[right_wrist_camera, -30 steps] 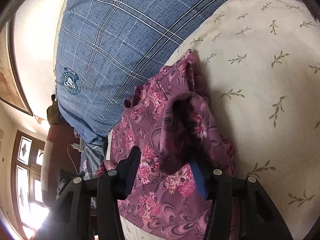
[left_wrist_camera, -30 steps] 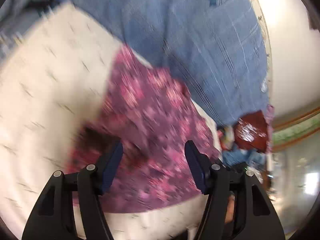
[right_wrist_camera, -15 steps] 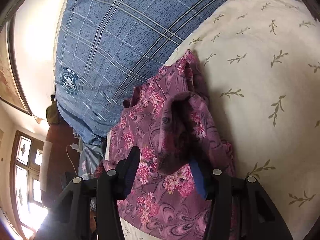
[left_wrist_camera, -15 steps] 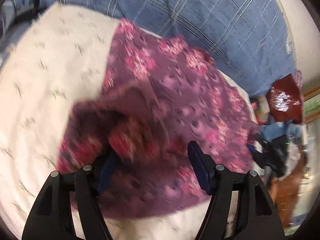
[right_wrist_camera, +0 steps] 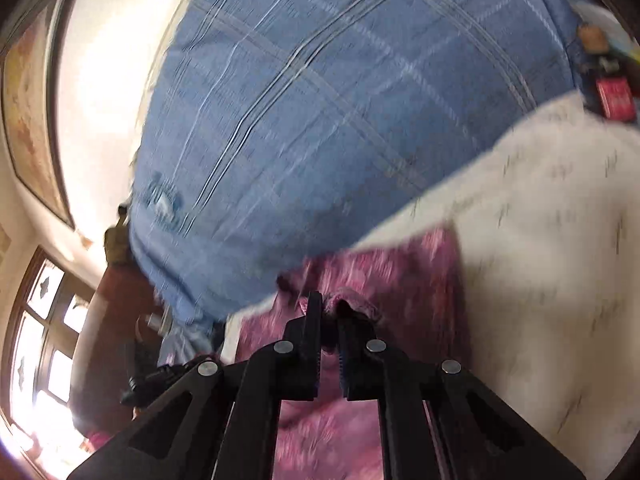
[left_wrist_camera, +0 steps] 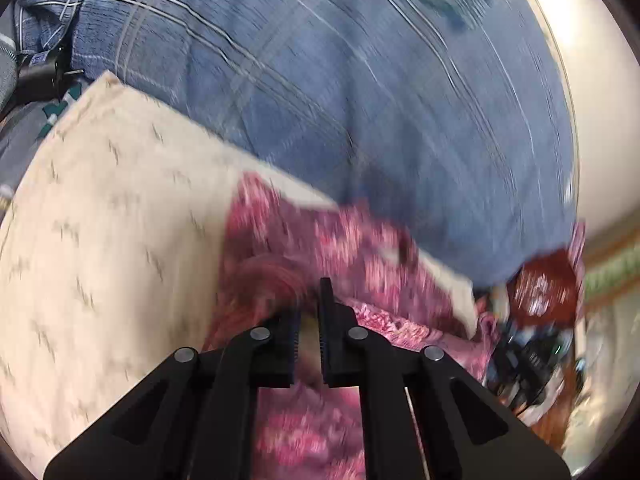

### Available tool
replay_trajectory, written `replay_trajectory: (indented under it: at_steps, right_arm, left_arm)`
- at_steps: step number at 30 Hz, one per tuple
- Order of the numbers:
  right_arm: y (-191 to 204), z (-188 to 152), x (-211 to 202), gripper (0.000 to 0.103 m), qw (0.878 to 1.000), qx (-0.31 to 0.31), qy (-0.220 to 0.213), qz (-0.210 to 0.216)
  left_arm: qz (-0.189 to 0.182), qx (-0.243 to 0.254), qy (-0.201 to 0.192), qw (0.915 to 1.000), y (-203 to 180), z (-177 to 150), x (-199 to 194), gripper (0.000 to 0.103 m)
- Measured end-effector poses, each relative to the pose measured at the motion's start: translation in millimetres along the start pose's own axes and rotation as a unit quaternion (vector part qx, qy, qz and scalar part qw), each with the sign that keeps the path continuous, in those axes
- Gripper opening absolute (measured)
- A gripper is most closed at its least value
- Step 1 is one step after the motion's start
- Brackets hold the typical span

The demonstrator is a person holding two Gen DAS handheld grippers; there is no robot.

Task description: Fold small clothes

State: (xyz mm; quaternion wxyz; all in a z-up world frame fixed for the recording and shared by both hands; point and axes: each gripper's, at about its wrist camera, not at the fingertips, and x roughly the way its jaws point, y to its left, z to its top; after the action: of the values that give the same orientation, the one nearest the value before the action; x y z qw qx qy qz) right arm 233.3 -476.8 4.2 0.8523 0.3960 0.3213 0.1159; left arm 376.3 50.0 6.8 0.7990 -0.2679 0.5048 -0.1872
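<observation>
Both blurred: left gripper [left_wrist_camera: 308, 312] and right gripper [right_wrist_camera: 326, 320] jaws clamp the floral garment [left_wrist_camera: 360, 248]; blue blanket's [right_wrist_camera: 320, 120] logo unreadable.

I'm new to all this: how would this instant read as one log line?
step: grasp | left gripper: shut on garment | right gripper: shut on garment | surface: cream sheet | views: blurred

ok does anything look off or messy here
Nothing damaged or spilled. The purple floral garment lies bunched and uneven on the cream leaf-print sheet, not yet folded. Both tongs, left and right, are shut on folds of it. Both views are motion-blurred.
</observation>
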Motion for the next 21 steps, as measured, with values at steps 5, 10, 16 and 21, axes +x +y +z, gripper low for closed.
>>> replay_trajectory:
  at_steps: [5, 10, 16, 21]
  right_arm:
    - [-12, 17, 36, 0.006, 0.999, 0.009, 0.006, -0.042]
    - [-24, 9, 47, 0.015, 0.997, 0.031, 0.031, -0.060]
    - [-24, 2, 8, 0.044, 0.999, 0.039, 0.006, -0.006]
    - [-20, 9, -5, 0.052, 0.999, 0.004, -0.008, -0.054]
  left_arm:
    - [0.065, -0.013, 0.003, 0.9978, 17, 39, 19, 0.005]
    - [-0.021, -0.019, 0.062, 0.9977, 39, 32, 27, 0.023]
    - [-0.022, 0.014, 0.063, 0.9977, 37, 22, 24, 0.056]
    - [-0.009, 0.053, 0.079, 0.9954, 19, 13, 41, 0.064]
